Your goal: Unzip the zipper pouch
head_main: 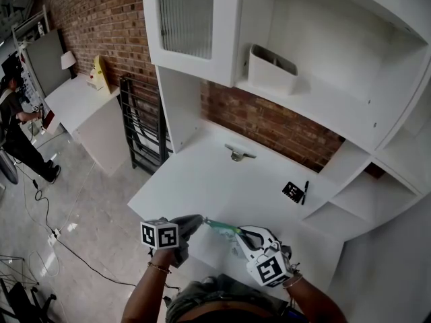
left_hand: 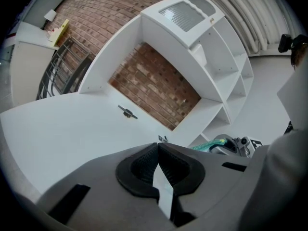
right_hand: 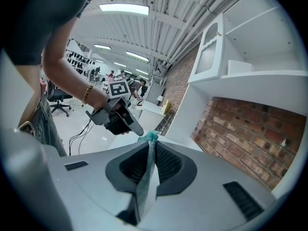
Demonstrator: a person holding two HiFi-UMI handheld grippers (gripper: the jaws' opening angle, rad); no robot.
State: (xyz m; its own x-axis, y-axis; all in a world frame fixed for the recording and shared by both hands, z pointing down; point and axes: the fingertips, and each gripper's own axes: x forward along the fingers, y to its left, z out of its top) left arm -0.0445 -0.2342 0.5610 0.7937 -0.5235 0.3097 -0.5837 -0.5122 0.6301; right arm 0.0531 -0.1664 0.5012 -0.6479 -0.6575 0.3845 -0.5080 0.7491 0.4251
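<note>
1. A white desk (head_main: 195, 180) stands under white shelves against a brick wall (head_main: 269, 123), in a large room with a grey floor. A person (head_main: 17, 123) stands far off at the left.
2. A white bin (head_main: 271, 71) sits on the shelf above the desk. What is inside it cannot be seen. Beside it is a cupboard door (head_main: 185, 15) with ribbed glass, and nothing shows through.
3. The teal pouch (head_main: 221, 227) is held in the air over the near edge of the desk, stretched between the two grippers. Its contents cannot be seen.
4. The right gripper (head_main: 241, 234) is clamped on the pouch: its own view shows teal fabric pinched between its pads.
5. The left gripper (head_main: 199, 222) is closed, its tips meeting. Its tip is at the pouch's far end, but whether it pinches the zip tab cannot be told.
6. A small metal piece (head_main: 239, 154) lies mid-desk. A black card (head_main: 292, 192) and a pen (head_main: 305, 192) lie just beside each other near the shelves.
7. Only the head view shows both grippers and the bin together.
8. Only the right gripper view shows the ceiling lights, distant office chairs and a bracelet (right_hand: 87, 94) on the left wrist.
9. The left gripper view shows the pouch only as a teal edge by the right gripper.
</note>
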